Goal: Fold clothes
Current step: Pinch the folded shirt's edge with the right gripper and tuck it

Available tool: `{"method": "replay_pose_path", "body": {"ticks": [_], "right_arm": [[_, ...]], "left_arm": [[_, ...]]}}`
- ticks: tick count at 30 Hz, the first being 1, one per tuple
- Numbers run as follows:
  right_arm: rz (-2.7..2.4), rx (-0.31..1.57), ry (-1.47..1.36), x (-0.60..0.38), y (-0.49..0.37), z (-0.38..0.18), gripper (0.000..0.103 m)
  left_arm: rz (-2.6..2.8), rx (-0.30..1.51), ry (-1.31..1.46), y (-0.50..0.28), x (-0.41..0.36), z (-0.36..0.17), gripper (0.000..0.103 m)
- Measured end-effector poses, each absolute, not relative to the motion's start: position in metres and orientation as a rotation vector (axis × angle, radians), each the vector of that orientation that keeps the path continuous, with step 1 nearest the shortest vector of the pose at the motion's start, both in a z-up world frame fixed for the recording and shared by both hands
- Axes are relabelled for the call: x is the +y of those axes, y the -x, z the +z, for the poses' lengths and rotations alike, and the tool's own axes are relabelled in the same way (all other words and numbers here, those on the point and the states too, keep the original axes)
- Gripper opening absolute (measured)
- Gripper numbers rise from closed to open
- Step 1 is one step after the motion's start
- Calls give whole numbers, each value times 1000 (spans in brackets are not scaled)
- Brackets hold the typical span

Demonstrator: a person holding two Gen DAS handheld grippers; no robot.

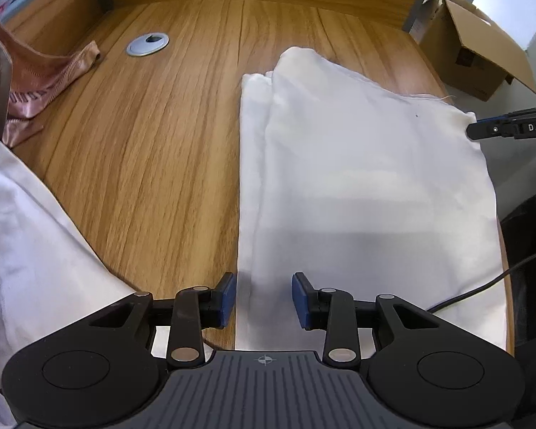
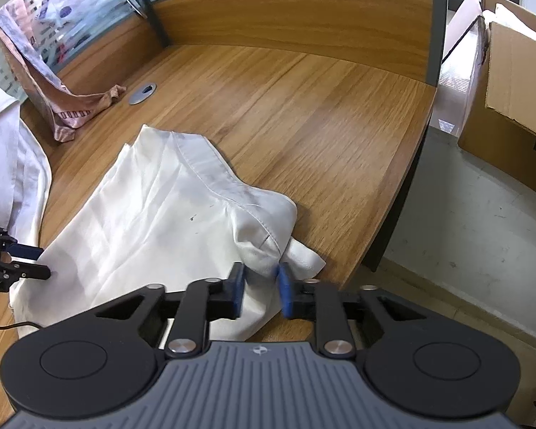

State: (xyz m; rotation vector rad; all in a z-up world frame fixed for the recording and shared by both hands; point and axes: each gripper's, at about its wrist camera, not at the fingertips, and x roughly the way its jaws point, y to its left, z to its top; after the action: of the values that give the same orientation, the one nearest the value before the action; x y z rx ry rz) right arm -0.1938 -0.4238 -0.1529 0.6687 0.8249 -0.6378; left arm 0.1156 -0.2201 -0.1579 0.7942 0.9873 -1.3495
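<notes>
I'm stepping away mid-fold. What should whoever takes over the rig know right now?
Left gripper: open, pads straddling the near edge of the white garment, not pinching it.
Right gripper: shut on the garment's bunched corner.
The garment lies in layers on the desk, apparently partly folded. A pink garment and another white piece sit aside.
Left to do: probably grip with the left, finish this fold, then the others.

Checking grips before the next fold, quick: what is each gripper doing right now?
Left gripper: jaws apart over the white garment's near edge, not pinching.
Right gripper: closed on the garment's bunched corner.
</notes>
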Motion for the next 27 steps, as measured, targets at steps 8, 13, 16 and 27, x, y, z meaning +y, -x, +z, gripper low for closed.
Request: {"method": "replay_pose_path", "body": {"ticks": [8, 13, 16, 27], "right_arm": [[-653, 814, -617, -421, 190, -148, 6], [-649, 810, -595, -422, 186, -145, 6], [-647, 801, -587, -423, 184, -143, 6], [-639, 861, -536, -423, 177, -150, 23]], "left_arm": [[-1384, 961, -740, -111, -202, -144, 3], [-1386, 998, -748, -108, -189, -136, 3], [-1376, 1014, -729, -108, -181, -133, 3], [-1294, 1009, -722, -107, -174, -133, 11]]}}
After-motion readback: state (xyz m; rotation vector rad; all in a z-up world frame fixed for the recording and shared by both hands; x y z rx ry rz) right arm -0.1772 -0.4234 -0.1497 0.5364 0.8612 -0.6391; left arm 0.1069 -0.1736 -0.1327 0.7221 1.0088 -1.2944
